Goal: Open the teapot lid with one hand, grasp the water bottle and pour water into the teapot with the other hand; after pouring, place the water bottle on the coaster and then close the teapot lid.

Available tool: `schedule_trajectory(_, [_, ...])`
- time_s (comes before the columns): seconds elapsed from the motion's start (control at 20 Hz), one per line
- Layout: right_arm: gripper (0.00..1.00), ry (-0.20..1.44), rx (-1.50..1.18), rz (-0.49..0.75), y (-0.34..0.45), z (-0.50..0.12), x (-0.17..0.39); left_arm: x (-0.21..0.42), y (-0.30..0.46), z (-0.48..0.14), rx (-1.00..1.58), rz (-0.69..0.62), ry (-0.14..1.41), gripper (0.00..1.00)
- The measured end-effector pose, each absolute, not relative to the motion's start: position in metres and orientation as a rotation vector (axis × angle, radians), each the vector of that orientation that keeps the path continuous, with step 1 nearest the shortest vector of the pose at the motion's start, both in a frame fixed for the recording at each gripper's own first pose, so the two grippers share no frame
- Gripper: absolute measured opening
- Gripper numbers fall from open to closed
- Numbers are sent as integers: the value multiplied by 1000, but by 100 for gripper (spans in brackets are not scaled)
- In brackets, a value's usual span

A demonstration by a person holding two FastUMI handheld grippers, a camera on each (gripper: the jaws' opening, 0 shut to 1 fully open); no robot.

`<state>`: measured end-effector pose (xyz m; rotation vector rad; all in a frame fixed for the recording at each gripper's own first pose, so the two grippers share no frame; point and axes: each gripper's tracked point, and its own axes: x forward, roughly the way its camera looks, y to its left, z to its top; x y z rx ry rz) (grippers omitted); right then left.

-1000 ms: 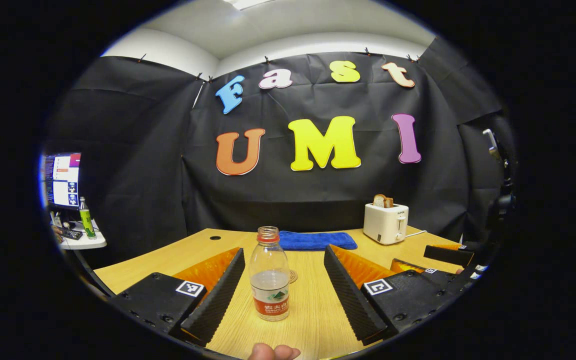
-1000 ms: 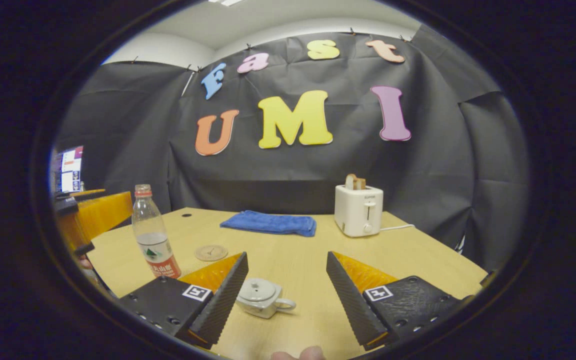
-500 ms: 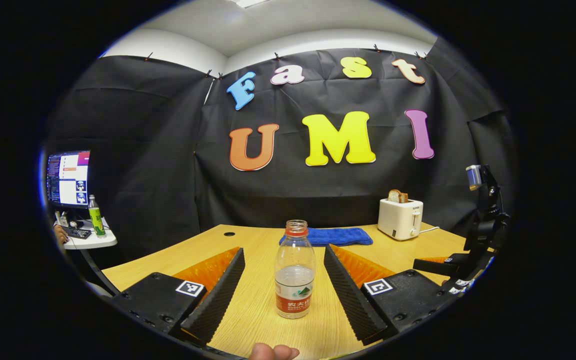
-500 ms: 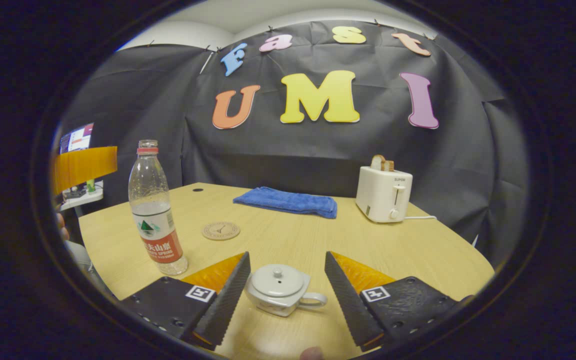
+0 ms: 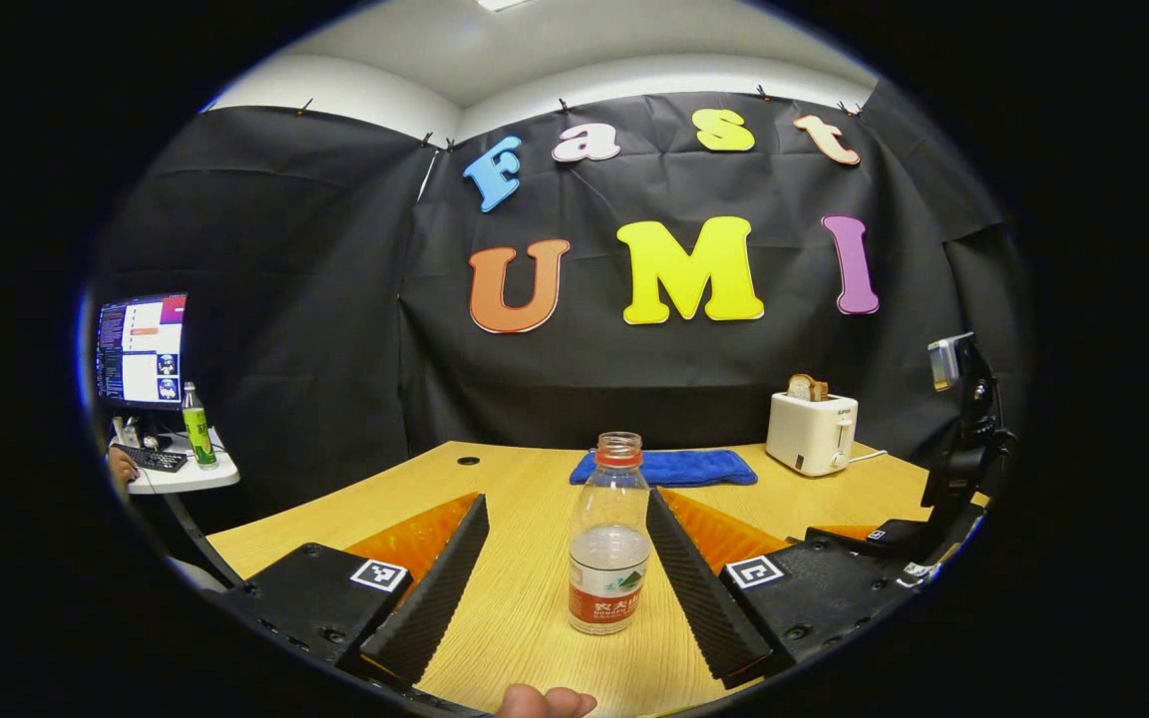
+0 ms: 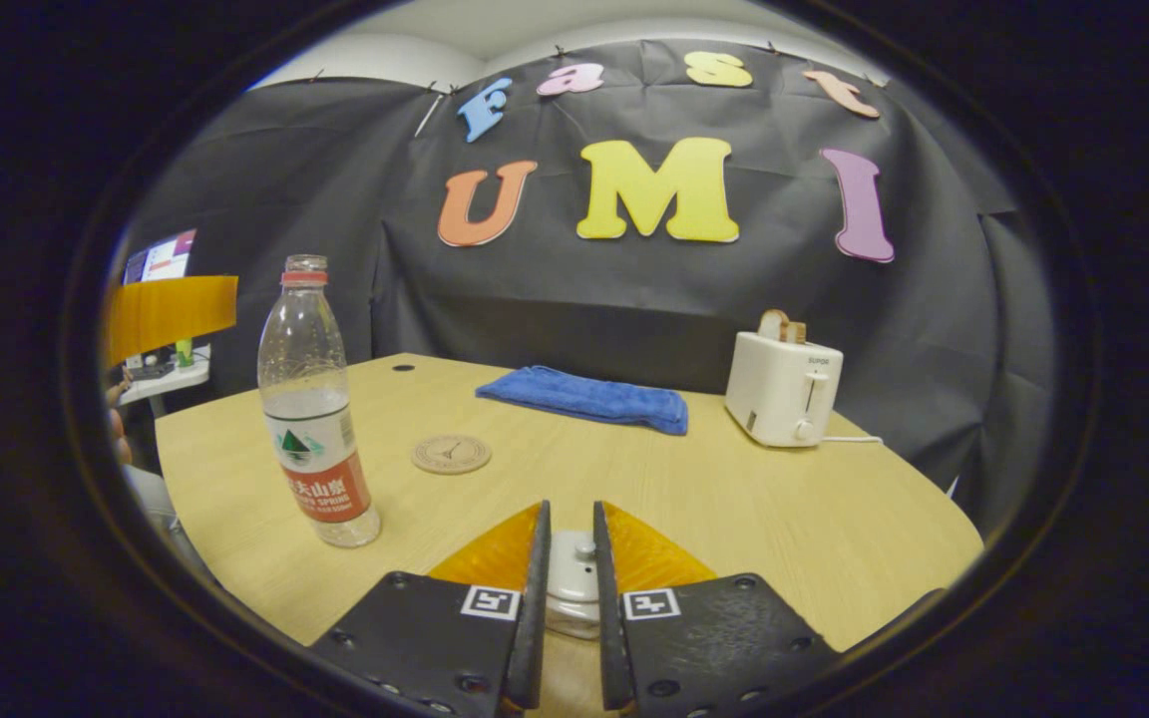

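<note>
A clear water bottle [image 5: 609,548] with no cap, about a third full, stands upright on the wooden table [image 5: 525,598]. It sits between the fingers of my left gripper [image 5: 567,501], which is open, and close to the right finger. In the right gripper view the bottle [image 6: 315,419] stands at the left, and a round coaster [image 6: 451,454] lies bare behind it. My right gripper [image 6: 570,511] is shut on the knob of the white teapot's lid [image 6: 574,568]. Its fingers hide most of the pot.
A blue cloth [image 6: 584,397] and a white toaster [image 6: 784,389] holding bread stand at the back of the table [image 6: 784,519]. A side desk with a monitor [image 5: 141,349] and a green bottle [image 5: 197,424] stands far left. The other gripper [image 5: 894,538] shows at right.
My right gripper's fingers have come together on the teapot lid's knob; they stood wide apart before. The left gripper has shifted, so the bottle now stands nearer its right finger.
</note>
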<state>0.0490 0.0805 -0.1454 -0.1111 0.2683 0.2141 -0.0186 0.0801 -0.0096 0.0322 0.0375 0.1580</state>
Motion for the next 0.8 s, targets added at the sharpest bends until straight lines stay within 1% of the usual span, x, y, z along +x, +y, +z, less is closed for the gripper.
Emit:
schedule_trajectory(0.05, [23,260,-115,192,74,-142,48,-19,80,-9,32,160,38,100])
schedule_trajectory(0.1, [3,270,-111,197,75,-146,50,-20,80,-10,31,161,40,99])
schedule_trajectory(0.4, [0,259,-104,227,76,-143,52,-19,79,-20,15,134,65,100])
schedule_trajectory(0.5, [0,251,-87,236,75,-137,51,-20,82,-36,7,113,101,100])
schedule_trajectory(0.55, [2,243,-77,239,75,-131,51,-22,82,-43,1,102,121,100])
schedule_trajectory(0.6, [0,238,-69,242,74,-129,51,-23,81,-51,-8,86,143,100])
schedule_trajectory(0.8, [0,212,-54,244,69,-114,47,-20,71,-80,-57,17,219,100])
